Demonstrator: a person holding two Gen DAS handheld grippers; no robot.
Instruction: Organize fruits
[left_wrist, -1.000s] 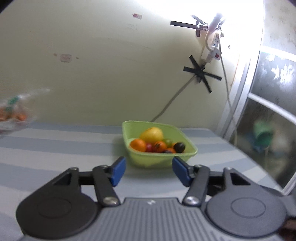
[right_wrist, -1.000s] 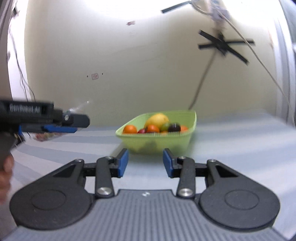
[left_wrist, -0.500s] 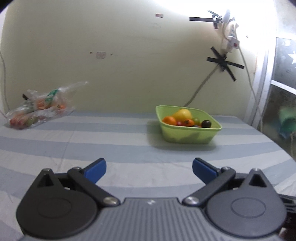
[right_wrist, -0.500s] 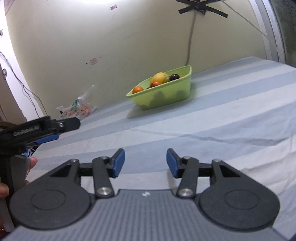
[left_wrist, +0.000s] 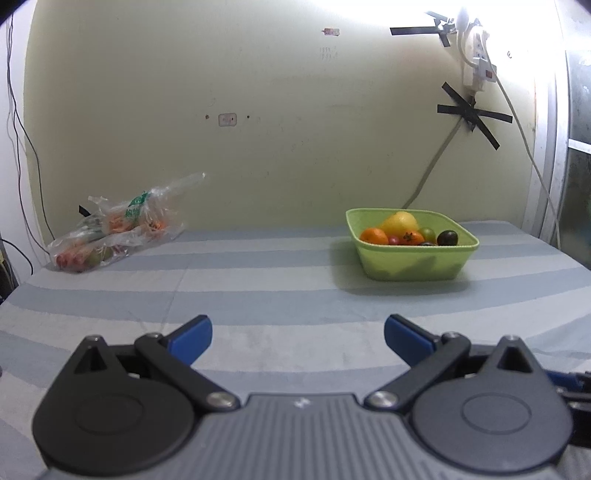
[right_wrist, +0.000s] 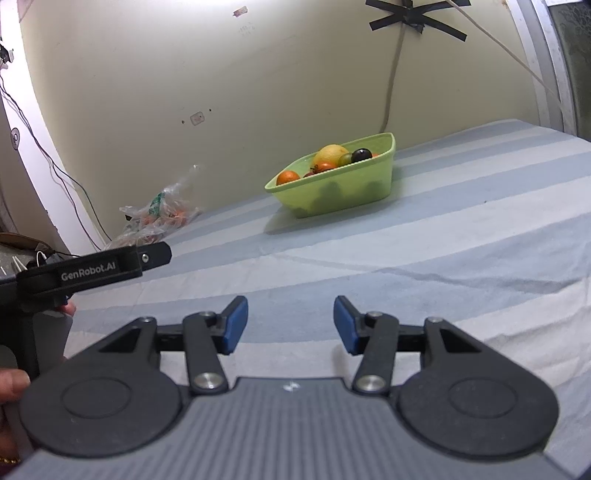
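A light green bowl (left_wrist: 413, 264) stands on the striped cloth at the far right, holding a yellow fruit (left_wrist: 399, 222), an orange (left_wrist: 373, 235), a dark plum (left_wrist: 447, 237) and small tomatoes. It also shows in the right wrist view (right_wrist: 341, 188). A clear plastic bag of produce (left_wrist: 114, 230) lies at the far left against the wall, also in the right wrist view (right_wrist: 159, 218). My left gripper (left_wrist: 297, 338) is open wide and empty, well short of the bowl. My right gripper (right_wrist: 290, 325) is open and empty above the cloth.
The blue-and-white striped cloth (left_wrist: 258, 291) covers the surface up to a yellowish wall. Cables and a power strip (left_wrist: 476, 70) hang on the wall at the right. The left gripper's body (right_wrist: 92, 267) shows at the left of the right wrist view.
Both grippers have pulled back from the bowl, which now looks farther away. The left jaws have opened wider. The produce bag has come into clear view at the left.
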